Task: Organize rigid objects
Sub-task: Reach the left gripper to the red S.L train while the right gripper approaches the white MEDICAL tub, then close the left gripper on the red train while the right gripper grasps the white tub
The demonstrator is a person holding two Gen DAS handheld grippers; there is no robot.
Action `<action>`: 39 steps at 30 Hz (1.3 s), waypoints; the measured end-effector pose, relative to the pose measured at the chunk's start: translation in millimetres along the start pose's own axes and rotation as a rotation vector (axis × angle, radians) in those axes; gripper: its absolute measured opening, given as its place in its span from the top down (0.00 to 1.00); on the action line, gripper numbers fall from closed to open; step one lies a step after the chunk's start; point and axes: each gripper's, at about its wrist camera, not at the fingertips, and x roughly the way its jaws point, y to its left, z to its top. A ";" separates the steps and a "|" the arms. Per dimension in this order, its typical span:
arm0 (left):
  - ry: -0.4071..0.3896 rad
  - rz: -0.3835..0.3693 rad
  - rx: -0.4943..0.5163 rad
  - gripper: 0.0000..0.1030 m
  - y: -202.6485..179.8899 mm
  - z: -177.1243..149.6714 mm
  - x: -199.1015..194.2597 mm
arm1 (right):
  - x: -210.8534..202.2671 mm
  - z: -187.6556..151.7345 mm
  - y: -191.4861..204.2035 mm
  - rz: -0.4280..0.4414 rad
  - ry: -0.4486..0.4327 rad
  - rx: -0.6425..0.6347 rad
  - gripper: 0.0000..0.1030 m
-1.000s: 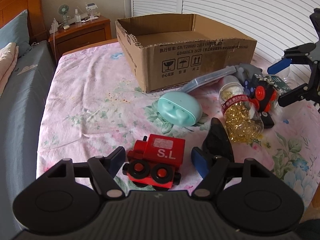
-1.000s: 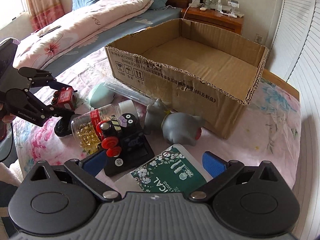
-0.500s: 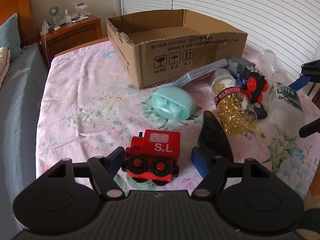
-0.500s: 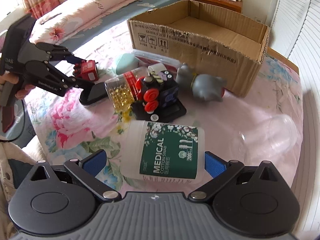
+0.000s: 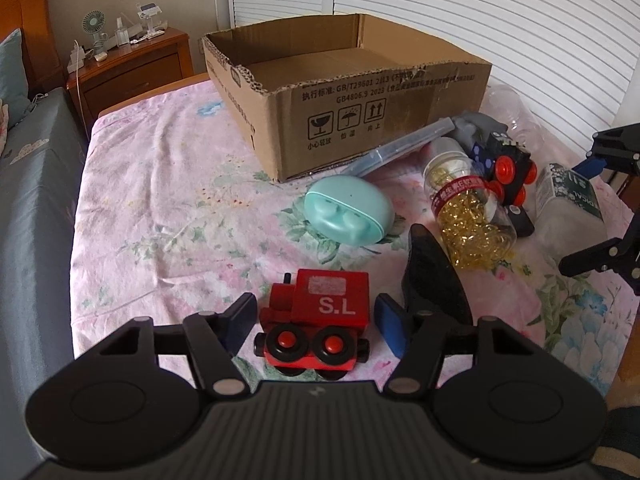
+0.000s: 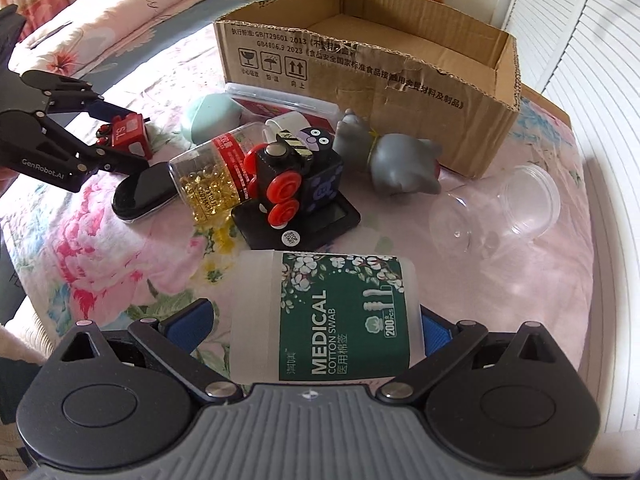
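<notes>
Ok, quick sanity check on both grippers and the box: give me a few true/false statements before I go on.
1. The left gripper straddles the red toy train. True.
2. The cardboard box already holds the grey toy. False: the grey toy lies on the bedspread outside it.
3. The cotton swab jar lies between the right gripper fingers. True.
4. The capsule bottle stands upright. False: the capsule bottle lies on its side.

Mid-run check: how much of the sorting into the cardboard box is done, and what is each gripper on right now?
Nothing looks packed yet: the cardboard box shows only bare floor. In hand: the left gripper brackets the red train, and the right gripper brackets the cotton swab jar, both jaws open. Left on the bedspread: teal case, capsule jar, black train, grey toy, clear cup.
</notes>
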 end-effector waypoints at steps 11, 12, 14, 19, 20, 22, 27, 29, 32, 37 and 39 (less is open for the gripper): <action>0.024 0.008 0.011 0.51 -2.6 3.0 -5.1 | -8.7 0.5 2.3 -0.057 -0.001 0.016 0.16; 0.025 0.008 0.012 0.51 -3.1 3.8 -7.2 | -10.3 1.1 3.0 -0.056 -0.004 0.014 0.16; 0.020 0.009 0.015 0.51 -3.5 5.8 -12.2 | -13.0 2.0 3.6 -0.052 -0.002 0.006 0.16; 0.005 0.012 0.031 0.51 -7.0 15.2 -28.2 | -19.5 4.7 5.4 -0.048 -0.010 -0.012 0.16; 0.003 0.013 0.035 0.51 -8.1 17.9 -31.5 | -22.4 5.6 5.1 -0.044 -0.016 -0.012 0.16; -0.006 0.018 0.043 0.51 -10.8 24.9 -38.4 | -28.9 7.7 3.5 -0.036 -0.030 -0.014 0.16; -0.058 0.024 0.041 0.51 -12.2 53.7 -52.3 | -48.2 16.9 -1.8 -0.040 -0.088 -0.024 0.16; -0.085 0.029 0.049 0.51 -13.5 68.0 -55.7 | -55.9 21.9 -5.7 -0.044 -0.119 -0.025 0.16; -0.130 0.041 0.062 0.51 -17.2 93.7 -55.7 | -66.0 33.0 -14.0 -0.046 -0.164 -0.024 0.16; -0.170 0.056 0.070 0.51 -18.2 137.4 -36.7 | -75.3 50.6 -26.6 -0.056 -0.220 -0.022 0.16; -0.171 0.055 0.064 0.51 -18.3 151.7 -25.0 | -77.3 57.3 -30.6 -0.056 -0.237 -0.022 0.16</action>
